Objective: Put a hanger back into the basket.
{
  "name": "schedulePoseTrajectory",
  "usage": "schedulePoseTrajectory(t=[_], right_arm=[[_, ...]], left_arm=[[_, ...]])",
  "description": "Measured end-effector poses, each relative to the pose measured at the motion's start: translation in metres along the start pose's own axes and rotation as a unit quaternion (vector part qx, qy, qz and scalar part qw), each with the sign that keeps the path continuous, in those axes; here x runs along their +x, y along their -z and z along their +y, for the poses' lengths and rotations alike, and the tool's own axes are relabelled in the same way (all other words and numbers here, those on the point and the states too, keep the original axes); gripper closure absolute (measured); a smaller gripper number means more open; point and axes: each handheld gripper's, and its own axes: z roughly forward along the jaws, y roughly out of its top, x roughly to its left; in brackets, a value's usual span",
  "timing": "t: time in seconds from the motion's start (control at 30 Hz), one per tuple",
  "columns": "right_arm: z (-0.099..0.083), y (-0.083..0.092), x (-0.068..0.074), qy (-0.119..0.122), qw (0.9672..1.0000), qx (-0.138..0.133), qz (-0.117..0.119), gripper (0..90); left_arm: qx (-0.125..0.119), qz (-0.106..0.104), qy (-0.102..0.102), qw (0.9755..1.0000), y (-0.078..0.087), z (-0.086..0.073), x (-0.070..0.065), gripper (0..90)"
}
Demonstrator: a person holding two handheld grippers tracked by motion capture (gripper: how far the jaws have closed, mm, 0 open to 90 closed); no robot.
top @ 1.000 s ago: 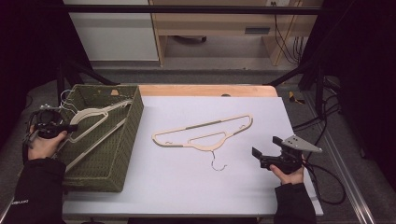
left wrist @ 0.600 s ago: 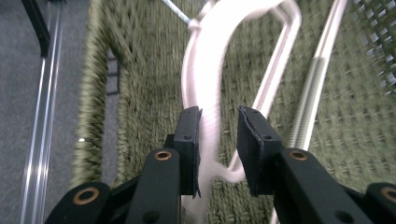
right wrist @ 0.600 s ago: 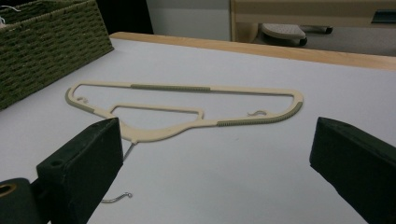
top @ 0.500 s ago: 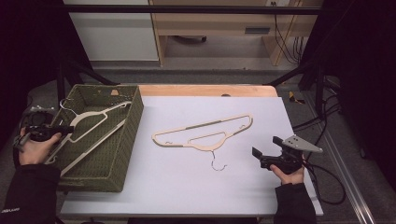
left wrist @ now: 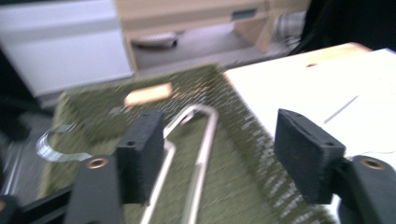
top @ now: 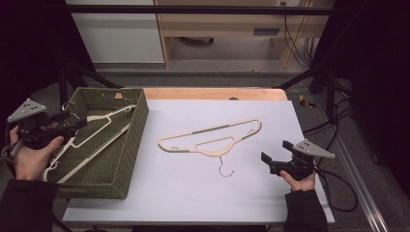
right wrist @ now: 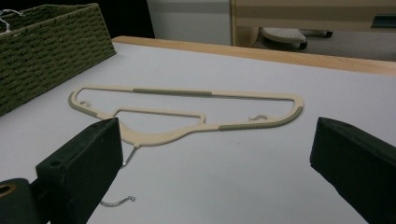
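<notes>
A white hanger (top: 110,114) lies slanted inside the green woven basket (top: 140,116). My left gripper (top: 73,123) hovers over the basket's left side, jaws pointing right. Its jaws have just been opening. In the left gripper view the white hanger (left wrist: 205,135) lies below the gap of my left gripper (left wrist: 224,154), and neither pad touches it. A beige hanger (top: 212,137) with a wire hook lies flat mid-table. My right gripper (top: 271,157) rests open to the right of it. The beige hanger (right wrist: 173,92) lies beyond my right gripper (right wrist: 215,158), nothing between its pads.
The basket (right wrist: 51,42) stands at the table's left edge on the white sheet (top: 193,193). A wooden strip (top: 212,93) borders the far edge. Beyond it stand a wooden bench and white cabinet. Cables trail off at the right.
My left jaws opened and let go of the white hanger, which has settled lower in the basket. The left hand rose and drew back to the left. The right gripper stayed put.
</notes>
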Motion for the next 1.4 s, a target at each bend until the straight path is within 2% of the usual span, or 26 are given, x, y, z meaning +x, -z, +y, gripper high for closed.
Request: schedulePoseTrajectory(t=[0.1, 0.2, 0.3, 0.43, 0.57, 0.67, 0.83, 1.03, 1.17, 1.33, 1.4], right_arm=[[0.001, 0.0, 0.001, 0.002, 1.0, 0.001, 0.003, 3.2], [0.001, -0.001, 0.002, 0.002, 1.0, 0.002, 0.006, 3.1], [0.002, -0.002, 0.004, -0.003, 1.0, 0.002, 0.008, 3.0], [0.002, -0.002, 0.006, -0.002, 1.0, 0.0, 0.005, 3.5], [0.002, -0.003, 0.007, -0.003, 1.0, 0.001, 0.002, 3.5], [0.003, -0.003, 0.008, -0.001, 1.0, 0.001, 0.006, 3.6], [0.002, -0.006, 0.01, -0.003, 1.0, 0.006, 0.003, 3.6], [0.004, -0.011, 0.017, -0.001, 0.9998, 0.015, 0.008, 3.7], [0.006, -0.015, 0.025, 0.013, 0.9997, 0.019, 0.012, 4.2], [0.008, -0.023, 0.036, 0.009, 0.9994, 0.031, 0.012, 6.1], [0.008, -0.028, 0.039, 0.018, 0.9991, 0.035, 0.017, 6.8]], left_arm=[[-0.024, -0.032, -0.004, 0.9992, -0.005, 0.003, -0.021, 23.4], [-0.044, -0.069, -0.015, 0.9966, -0.012, 0.005, -0.044, 20.1], [-0.052, -0.095, -0.028, 0.9937, -0.019, 0.004, -0.066, 14.8], [-0.066, -0.124, -0.039, 0.9894, -0.026, 0.001, -0.092, 12.5], [-0.07, -0.142, -0.039, 0.9866, -0.035, -0.006, -0.112, 10.9], [-0.058, -0.154, -0.035, 0.9857, -0.046, -0.012, -0.123, 9.9], [-0.031, -0.161, -0.039, 0.9857, -0.067, -0.026, -0.137, 8.9], [-0.015, -0.173, -0.032, 0.9842, -0.086, -0.041, -0.152, 8.5], [-0.004, -0.182, -0.029, 0.9829, -0.096, -0.051, -0.157, 8.4], [0.011, -0.185, -0.032, 0.9821, -0.103, -0.066, -0.163, 8.4], [0.019, -0.188, -0.031, 0.9816, -0.106, -0.071, -0.164, 8.4]])
